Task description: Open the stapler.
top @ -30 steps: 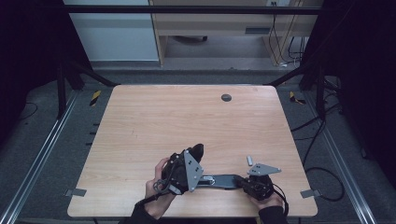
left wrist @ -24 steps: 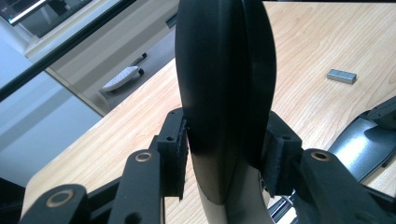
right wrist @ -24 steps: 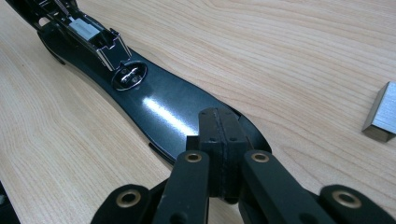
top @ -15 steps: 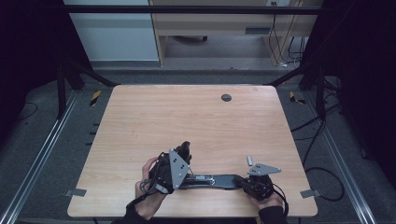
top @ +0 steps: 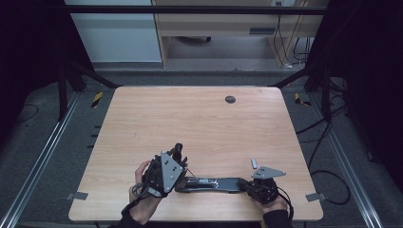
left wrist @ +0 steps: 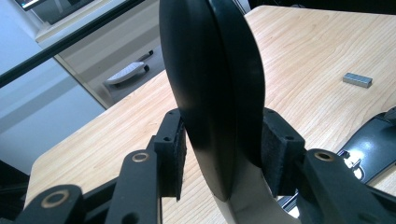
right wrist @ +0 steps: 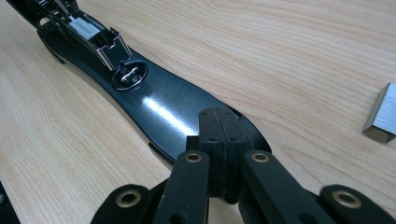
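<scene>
Gripping the stapler's raised top arm (left wrist: 210, 93) between its pads, your left gripper (left wrist: 224, 158) holds it upright; your right gripper (right wrist: 219, 154), jaws closed together, presses the stapler base (right wrist: 154, 107) onto the table (top: 199, 123), staple block (right wrist: 380, 114) nearby

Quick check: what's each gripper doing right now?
Left gripper: closed on the stapler's raised top arm.
Right gripper: shut, jaws pressing down on the stapler base.
</scene>
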Action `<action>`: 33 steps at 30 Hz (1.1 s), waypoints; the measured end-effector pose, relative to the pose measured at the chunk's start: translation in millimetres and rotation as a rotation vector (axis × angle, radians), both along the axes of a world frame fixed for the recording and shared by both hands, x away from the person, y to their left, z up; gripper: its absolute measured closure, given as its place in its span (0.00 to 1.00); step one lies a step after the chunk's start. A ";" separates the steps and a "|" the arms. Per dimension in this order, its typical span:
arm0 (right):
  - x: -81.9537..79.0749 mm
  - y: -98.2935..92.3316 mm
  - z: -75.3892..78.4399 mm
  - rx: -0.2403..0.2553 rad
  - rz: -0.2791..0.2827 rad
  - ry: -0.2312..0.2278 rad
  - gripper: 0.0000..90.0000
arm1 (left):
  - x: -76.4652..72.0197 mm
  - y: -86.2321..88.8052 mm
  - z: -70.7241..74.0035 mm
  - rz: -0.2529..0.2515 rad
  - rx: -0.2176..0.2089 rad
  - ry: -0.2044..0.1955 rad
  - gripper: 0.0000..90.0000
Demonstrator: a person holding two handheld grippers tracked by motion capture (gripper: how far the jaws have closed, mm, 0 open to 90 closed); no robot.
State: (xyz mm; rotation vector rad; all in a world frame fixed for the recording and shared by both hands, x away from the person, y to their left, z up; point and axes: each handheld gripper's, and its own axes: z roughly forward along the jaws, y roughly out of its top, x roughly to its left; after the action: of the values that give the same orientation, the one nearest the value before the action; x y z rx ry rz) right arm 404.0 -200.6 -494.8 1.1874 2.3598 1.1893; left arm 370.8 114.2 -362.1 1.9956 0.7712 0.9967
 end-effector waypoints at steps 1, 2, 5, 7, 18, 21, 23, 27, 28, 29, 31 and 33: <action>0.0 0.0 0.0 -0.001 0.000 0.000 1.00 | 0.0 0.6 0.0 0.002 -0.004 0.000 0.62; 0.0 0.0 0.1 -0.001 0.000 0.000 1.00 | 0.0 1.3 -0.1 0.002 -0.005 0.001 0.61; -0.1 0.3 0.1 -0.001 -0.001 0.000 1.00 | -0.1 3.9 -0.2 0.004 -0.012 0.001 0.61; -0.2 0.4 0.1 0.001 0.000 0.001 1.00 | 0.0 6.2 -0.3 0.007 -0.019 0.004 0.61; -0.4 0.7 0.1 0.004 -0.002 0.004 1.00 | 0.7 20.1 -0.7 0.019 -0.053 0.021 0.60; -0.4 0.6 0.1 0.003 -0.001 0.003 1.00 | 0.8 23.6 -1.0 0.023 -0.065 0.026 0.60; -0.4 0.7 0.1 0.004 -0.001 0.003 1.00 | 0.8 25.3 -1.3 0.026 -0.073 0.028 0.60; -0.6 0.9 0.1 0.004 0.000 0.003 1.00 | 0.7 28.9 -2.3 0.028 -0.091 0.032 0.60; -0.6 0.9 0.2 0.005 0.000 0.003 1.00 | 0.7 30.2 -2.3 0.028 -0.092 0.035 0.60; -0.6 0.9 0.1 0.005 0.000 0.003 1.00 | 0.7 31.0 -2.3 0.030 -0.095 0.036 0.60; -0.5 0.9 0.1 0.005 0.001 0.003 1.00 | 0.8 32.7 -2.5 0.029 -0.100 0.039 0.60; -0.5 1.0 0.1 0.005 0.001 0.003 1.00 | 0.8 33.7 -2.7 0.030 -0.103 0.041 0.60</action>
State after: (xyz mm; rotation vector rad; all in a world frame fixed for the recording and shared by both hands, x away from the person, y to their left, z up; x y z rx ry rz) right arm 403.5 -199.7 -494.7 1.1903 2.3610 1.1959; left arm 371.6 147.9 -364.8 1.9255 0.8600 0.9173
